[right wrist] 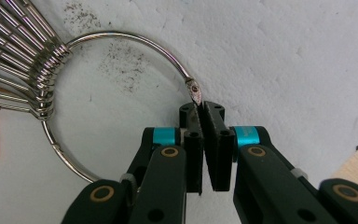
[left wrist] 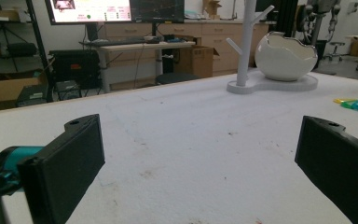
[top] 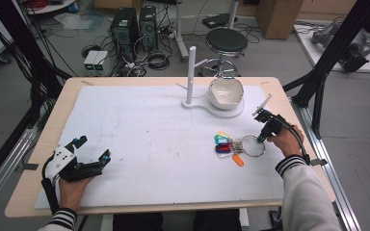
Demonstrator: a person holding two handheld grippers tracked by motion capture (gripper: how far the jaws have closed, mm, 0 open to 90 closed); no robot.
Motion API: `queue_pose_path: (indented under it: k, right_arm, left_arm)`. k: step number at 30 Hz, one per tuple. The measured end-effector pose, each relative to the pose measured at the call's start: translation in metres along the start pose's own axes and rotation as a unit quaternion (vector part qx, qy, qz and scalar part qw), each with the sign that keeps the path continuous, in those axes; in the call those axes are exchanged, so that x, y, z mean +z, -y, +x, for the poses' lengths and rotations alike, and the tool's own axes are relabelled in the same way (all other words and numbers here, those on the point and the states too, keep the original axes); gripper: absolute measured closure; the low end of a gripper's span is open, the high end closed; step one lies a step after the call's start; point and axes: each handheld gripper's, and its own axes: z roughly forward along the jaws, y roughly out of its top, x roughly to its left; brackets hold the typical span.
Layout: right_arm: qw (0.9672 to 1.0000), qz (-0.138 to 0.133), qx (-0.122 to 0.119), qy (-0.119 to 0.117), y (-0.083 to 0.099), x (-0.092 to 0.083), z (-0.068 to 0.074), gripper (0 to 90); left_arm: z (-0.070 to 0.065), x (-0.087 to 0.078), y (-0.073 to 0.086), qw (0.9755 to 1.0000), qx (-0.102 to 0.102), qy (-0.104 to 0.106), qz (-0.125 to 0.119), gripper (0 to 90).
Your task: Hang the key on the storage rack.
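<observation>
Two jaws of the right hand-held gripper pinch the big key ring at its clasp. Lift slowly so the keys hanging beside it don't swing. Left hand-held gripper rests wide open, holding nothing.

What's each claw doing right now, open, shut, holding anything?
Left claw: open, empty, low over the mat.
Right claw: shut on the key ring.

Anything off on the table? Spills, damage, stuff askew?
Nothing spilled or broken. The white mat is scuffed with dark specks near the key ring. The bowl on the stand has a jagged eggshell rim, apparently by design.
</observation>
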Motion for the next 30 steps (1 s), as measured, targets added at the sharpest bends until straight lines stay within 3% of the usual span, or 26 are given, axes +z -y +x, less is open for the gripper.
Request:
queue_pose_path:
  k: [7, 16, 18, 19, 24, 25, 26, 27, 28, 29, 30]
  right_arm:
    - [0.9998, -0.021, 0.002, -0.002, 0.004, -0.008, -0.001, 87.8]
    - [0.9951, -0.093, 0.001, -0.034, 0.011, -0.026, -0.001, 88.0]
    - [0.9914, -0.123, -0.007, -0.042, 0.013, -0.033, 0.001, 88.1]
    - [0.9914, -0.123, -0.007, -0.042, 0.013, -0.033, 0.001, 88.1]
    - [0.9818, -0.173, -0.003, -0.077, 0.016, -0.043, 0.002, 88.4]
    - [0.9818, -0.173, -0.003, -0.077, 0.016, -0.043, 0.002, 88.4]
    - [0.9769, -0.194, -0.005, -0.089, 0.016, -0.047, 0.003, 88.5]
    - [0.9748, -0.203, -0.007, -0.093, 0.016, -0.049, 0.004, 88.5]
    - [0.9748, -0.203, -0.007, -0.093, 0.016, -0.049, 0.004, 88.5]
    - [0.9691, -0.222, -0.009, -0.107, 0.015, -0.054, 0.005, 88.5]
    - [0.967, -0.229, -0.012, -0.111, 0.015, -0.056, 0.007, 88.6]
  left_arm:
    - [0.0, 0.0, 0.0, 1.0, 0.0, 0.0, 0.0, 1.7]
    - [0.0, 0.0, 0.0, 1.0, 0.0, -0.001, 0.0, 1.7]
    - [0.0, 0.0, 0.0, 1.0, 0.0, -0.001, 0.0, 1.7]
    - [0.0, 0.0, 0.0, 1.0, 0.0, -0.001, 0.0, 1.7]
    - [0.0, 0.0, 0.0, 1.0, -0.001, -0.001, 0.001, 1.7]
    - [0.0, 0.0, 0.0, 1.0, -0.001, -0.001, 0.001, 1.7]
    - [0.0, 0.0, 0.0, 1.0, -0.001, -0.001, 0.0, 1.7]
    - [0.0, 0.0, 0.0, 1.0, -0.001, -0.001, 0.001, 1.7]
    - [0.0, 0.0, 0.0, 1.0, -0.001, -0.001, 0.001, 1.7]
    - [0.0, 0.0, 0.0, 1.0, -0.001, -0.001, 0.001, 1.7]
    - [0.0, 0.0, 0.0, 1.0, -0.001, -0.001, 0.001, 1.7]
